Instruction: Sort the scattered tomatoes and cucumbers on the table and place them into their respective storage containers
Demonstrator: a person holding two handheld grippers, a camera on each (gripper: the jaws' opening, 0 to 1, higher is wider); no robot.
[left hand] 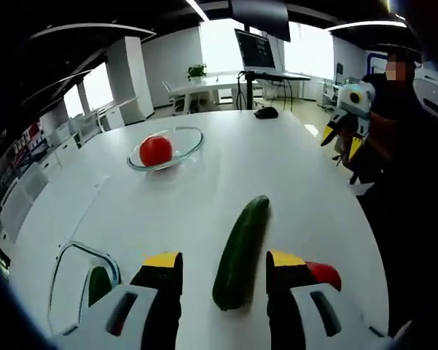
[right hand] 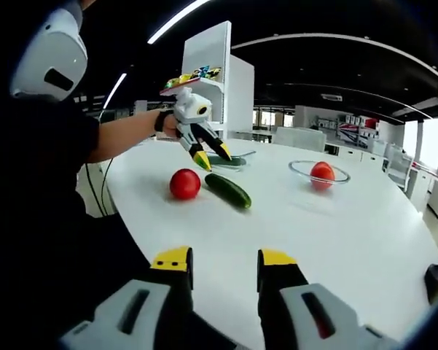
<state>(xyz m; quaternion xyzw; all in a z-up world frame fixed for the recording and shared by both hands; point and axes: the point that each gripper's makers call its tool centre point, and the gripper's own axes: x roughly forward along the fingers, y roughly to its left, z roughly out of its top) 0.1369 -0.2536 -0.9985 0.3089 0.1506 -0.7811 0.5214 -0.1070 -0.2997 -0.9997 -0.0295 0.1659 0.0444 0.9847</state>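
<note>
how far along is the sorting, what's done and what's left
About halfway, it seems. Done: one tomato sits in the round glass bowl, and a cucumber lies in the other glass container. In hand: nothing yet; the left hand-held gripper is open around the loose cucumber. Left: that cucumber and the loose tomato beside it. The right hand-held gripper is open over bare table.

We see bright window (left hand: 222,44) backlight w/ glare on the white table (left hand: 277,168), ceiling strip lights (right hand: 176,20), soft shadows, strong fisheye warp at edges.
</note>
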